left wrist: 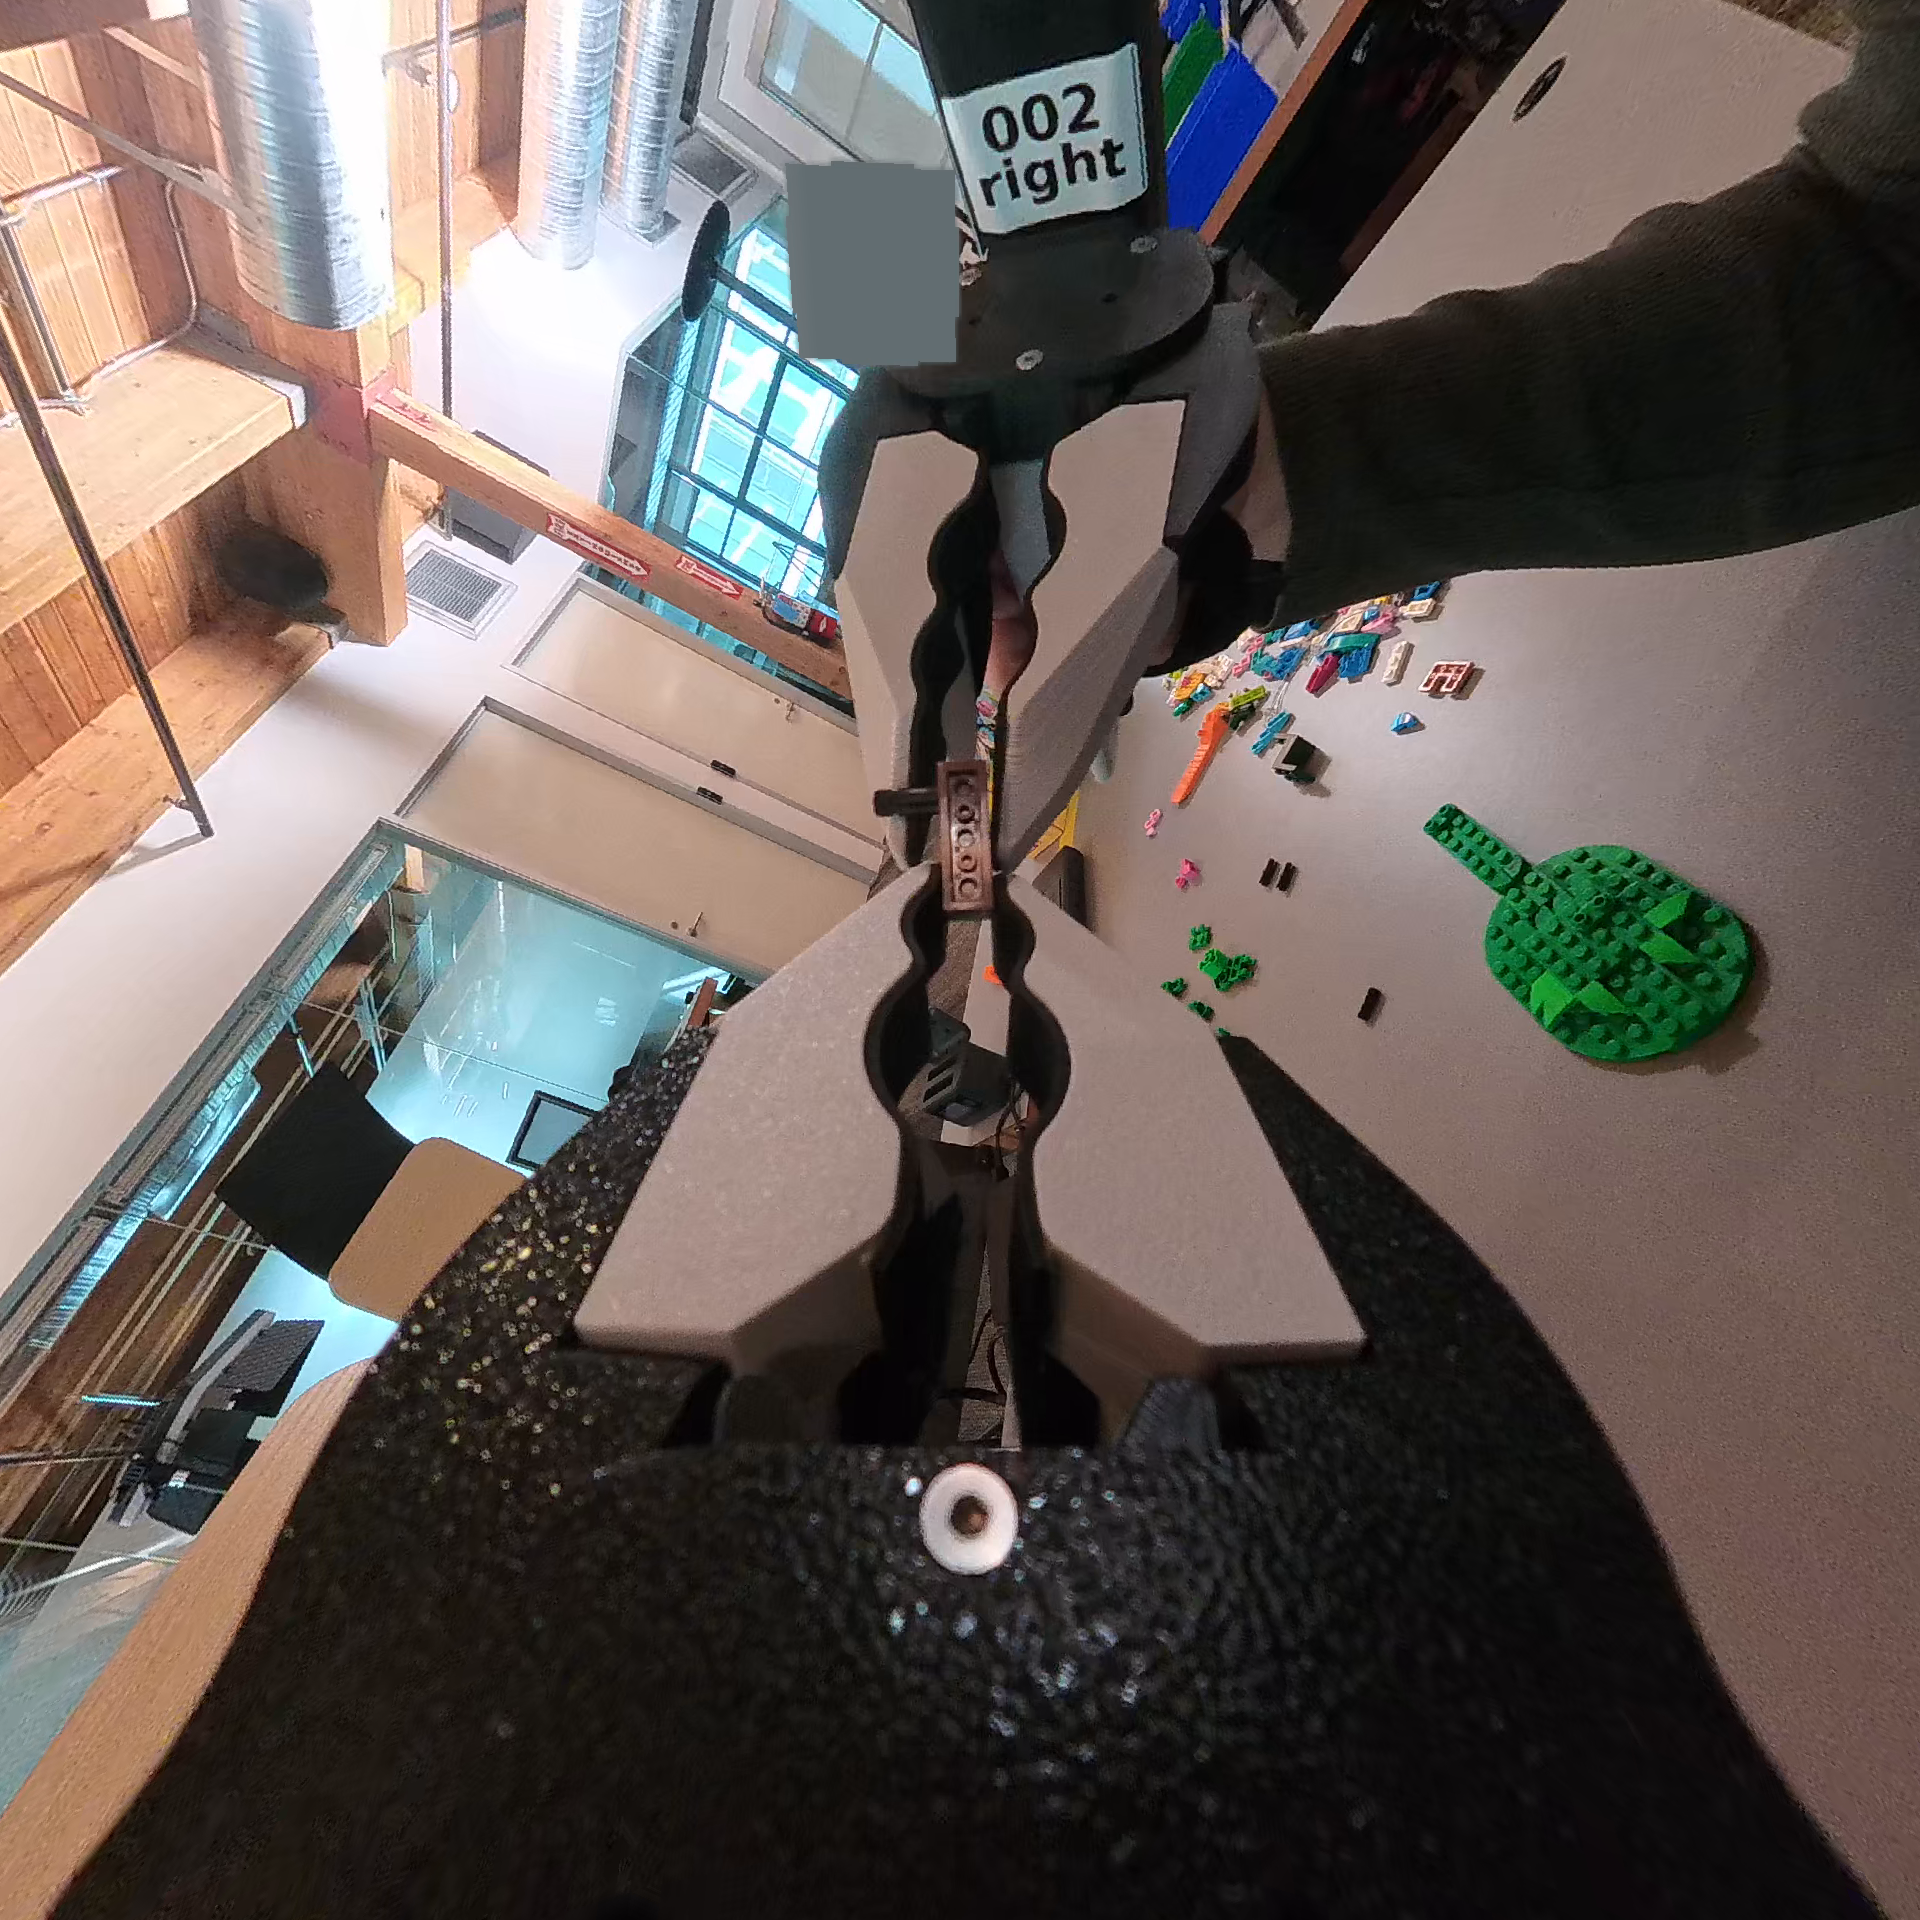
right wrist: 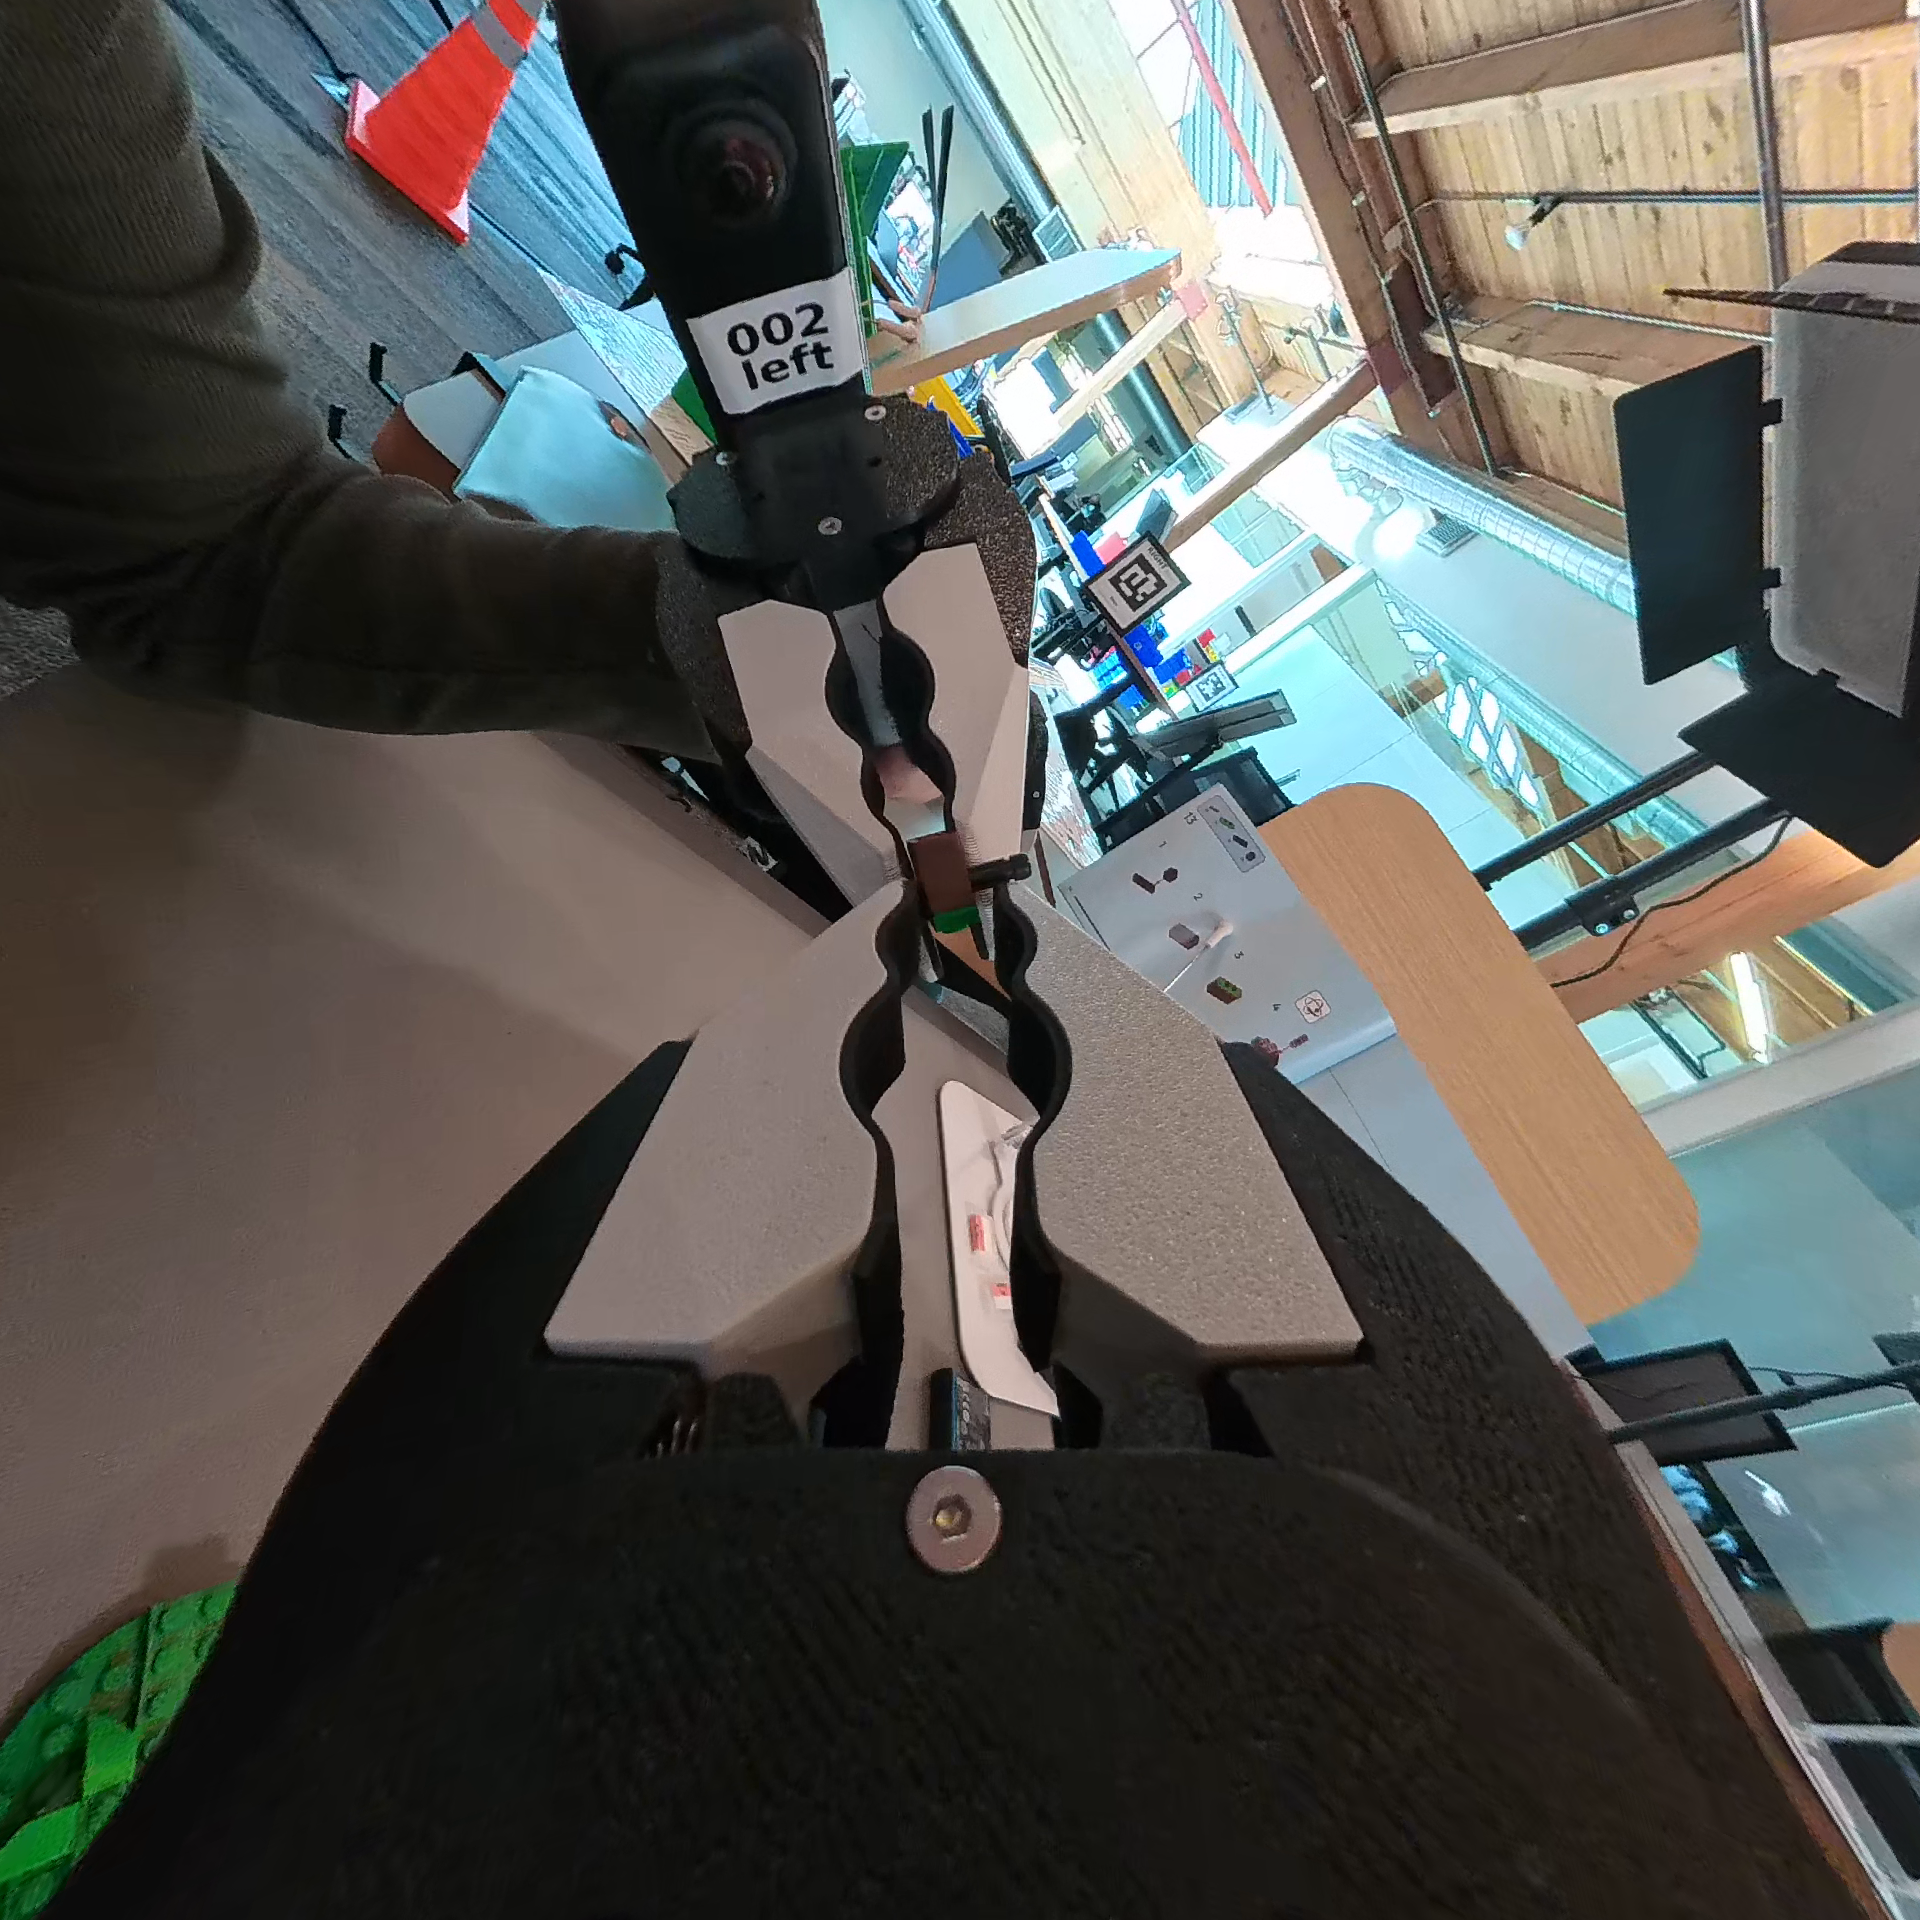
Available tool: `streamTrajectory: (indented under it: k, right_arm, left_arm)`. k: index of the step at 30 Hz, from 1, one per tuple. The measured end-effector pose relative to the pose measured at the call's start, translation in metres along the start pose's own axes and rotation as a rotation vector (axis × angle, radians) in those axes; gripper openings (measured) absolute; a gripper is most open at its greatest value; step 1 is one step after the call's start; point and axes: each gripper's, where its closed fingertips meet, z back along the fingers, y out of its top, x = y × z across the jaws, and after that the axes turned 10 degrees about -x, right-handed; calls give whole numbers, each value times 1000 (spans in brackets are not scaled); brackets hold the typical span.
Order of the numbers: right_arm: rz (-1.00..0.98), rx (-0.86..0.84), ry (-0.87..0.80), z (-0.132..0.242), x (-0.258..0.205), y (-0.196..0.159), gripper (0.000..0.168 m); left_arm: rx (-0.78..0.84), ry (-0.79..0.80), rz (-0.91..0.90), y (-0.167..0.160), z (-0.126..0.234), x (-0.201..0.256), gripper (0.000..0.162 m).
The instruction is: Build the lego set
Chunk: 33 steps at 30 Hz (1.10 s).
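Left wrist view shows the two grippers meeting tip to tip in the air, with a brown lego plate caught between them. The plate's long axis runs along the line of both grippers' fingers, its row of round holes facing the camera, and a short black pin juts sideways from it to the left. The left gripper has its fingers pressed close on the plate's near end; the right gripper, coming in from the top of the frame, pinches the far end. A sleeve reaches in from the right behind it.

In the right wrist view the brown plate sits edge-on between the tips, the black pin sticking out to the right, and a small green piece shows just below it at the right gripper tips. The left gripper faces it from above.

Well to the side, a pale grey table carries a round green baseplate build, a heap of loose coloured bricks, an orange piece and a few small green bits. An open instruction booklet lies farther back. The room has wooden ceiling beams, silver ducts, glass partitions and an orange traffic cone on the floor.
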Motion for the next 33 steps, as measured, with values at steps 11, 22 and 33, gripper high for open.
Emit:
streamTrajectory:
  k: [11,22,33]
  right_arm:
    - [-72,94,37,5,1,11,30]
    - [-67,125,54,4,-3,16,26]
    - [-103,166,50,5,0,19,22]
  left_arm:
    - [29,-15,30,3,3,-1,5]
    - [88,-58,80,12,7,1,5]
    - [115,-119,163,13,8,2,6]
